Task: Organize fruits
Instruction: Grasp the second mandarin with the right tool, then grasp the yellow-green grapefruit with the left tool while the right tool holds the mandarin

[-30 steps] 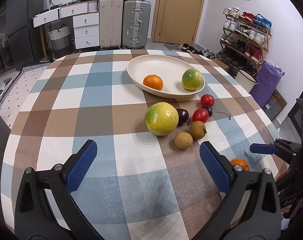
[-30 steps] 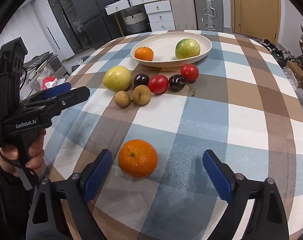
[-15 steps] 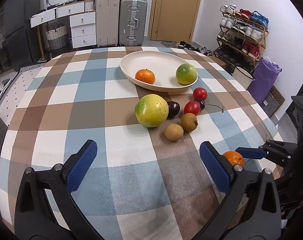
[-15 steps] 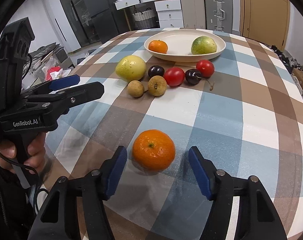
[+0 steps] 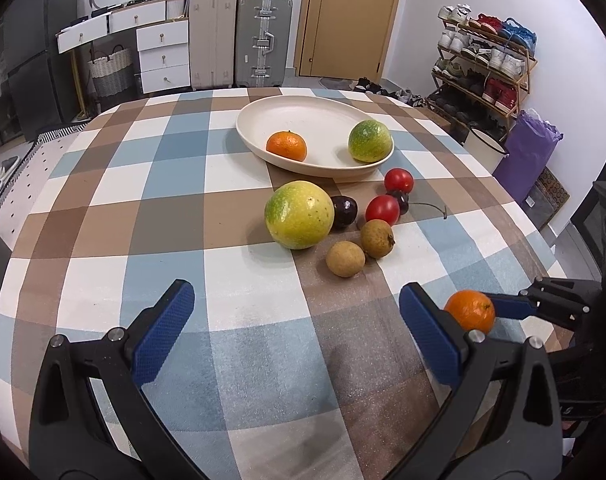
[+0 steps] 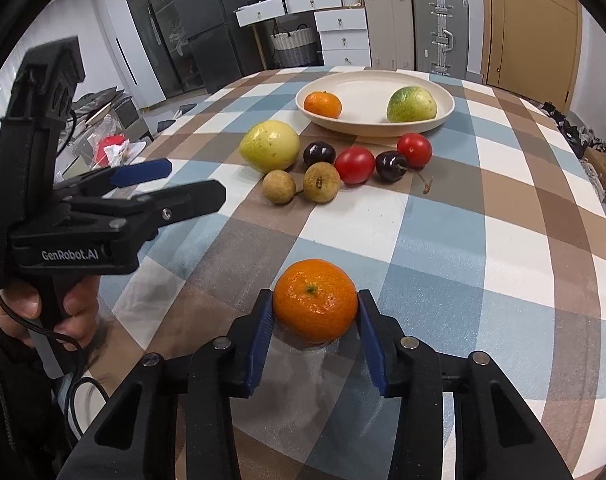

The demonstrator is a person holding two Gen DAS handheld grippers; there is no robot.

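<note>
An orange mandarin (image 6: pixel 315 300) rests on the checked tablecloth near the front edge. My right gripper (image 6: pixel 314 301) is closing around it, and both blue pads (image 6: pixel 263 320) touch its sides. In the left wrist view the same mandarin (image 5: pixel 470 311) shows at the right, with one right finger (image 5: pixel 507 306) beside it. My left gripper (image 5: pixel 295 300) hangs open over bare cloth, nothing between its fingers. A cream bowl (image 6: pixel 383 130) at the back holds a second mandarin (image 6: pixel 323 104) and a green fruit (image 6: pixel 411 105).
In front of the bowl lie a large yellow-green fruit (image 5: pixel 299 215), two dark cherries (image 5: pixel 344 211), two red tomatoes (image 5: pixel 383 210) and two brown longans (image 5: pixel 345 259). A hand (image 6: pixel 51 312) holds the left gripper at the table's left side. Suitcases and drawers stand behind.
The right gripper's jaws have come together from wide apart onto the mandarin's sides. The left gripper has hardly moved and remains open.
</note>
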